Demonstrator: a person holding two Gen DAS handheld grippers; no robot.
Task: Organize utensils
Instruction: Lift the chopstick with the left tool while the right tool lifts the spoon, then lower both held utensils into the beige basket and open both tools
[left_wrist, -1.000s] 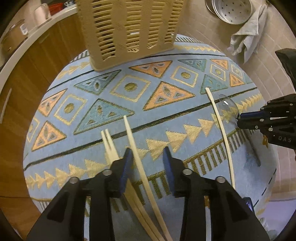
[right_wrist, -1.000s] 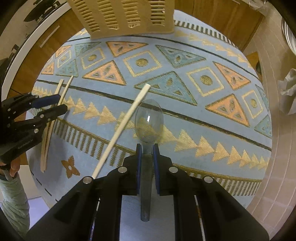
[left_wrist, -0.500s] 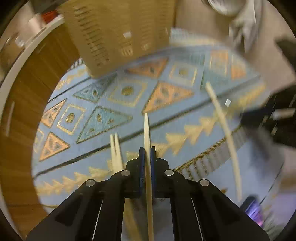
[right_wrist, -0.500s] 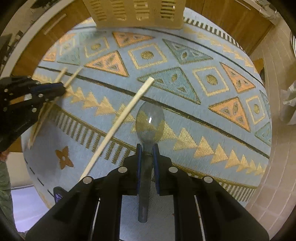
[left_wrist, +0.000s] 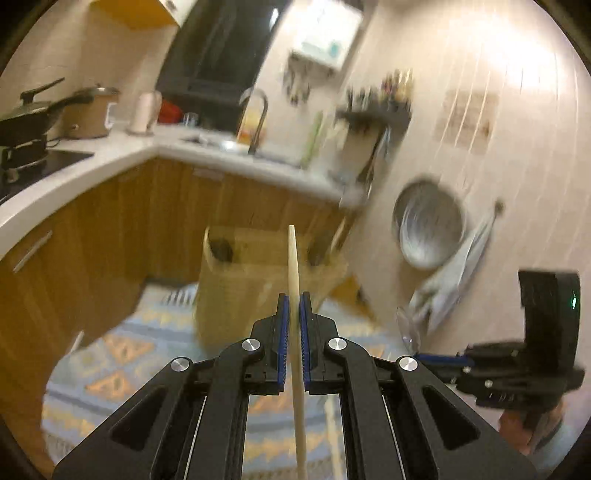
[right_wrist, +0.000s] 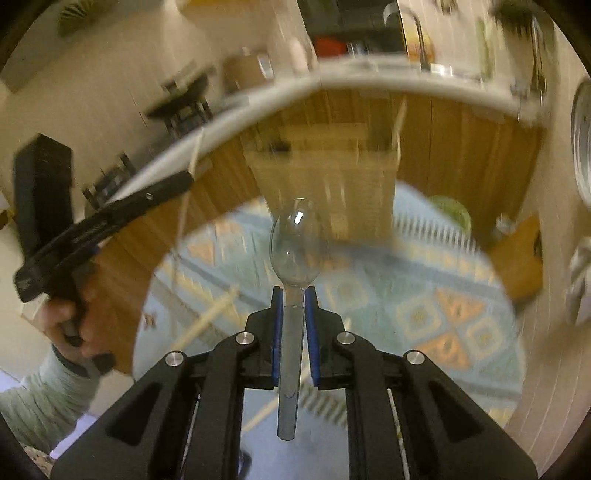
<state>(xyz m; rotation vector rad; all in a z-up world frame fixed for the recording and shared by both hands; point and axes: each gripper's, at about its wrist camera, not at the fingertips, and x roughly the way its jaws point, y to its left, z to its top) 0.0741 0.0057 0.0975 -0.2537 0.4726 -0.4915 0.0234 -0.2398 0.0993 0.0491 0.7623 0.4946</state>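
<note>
A wooden chopstick (left_wrist: 294, 280) is seen clamped between the closed jaws of the left hand-held gripper (left_wrist: 294, 306), lifted clear of the patterned mat (left_wrist: 122, 350) on which it lay a second earlier, its tip now pointing toward 12 o'clock at the slatted beige utensil holder (left_wrist: 236, 291). A clear plastic spoon (right_wrist: 294, 243) is gripped by its handle in the right hand-held gripper (right_wrist: 294, 299), the jaws closed tight on it, and it too has been raised from the mat, bowl toward the holder (right_wrist: 325, 173) at 12 o'clock. Both views have swung up from the surface to the kitchen cabinets and are blurred by motion. At least one more chopstick (right_wrist: 207, 321) is left lying on the mat at about 9 o'clock in the right view. The pick-up appears to be finished for both items; delivery into the holder's compartments is judged to be the step in hand, with further chopsticks yet to be collected.
</note>
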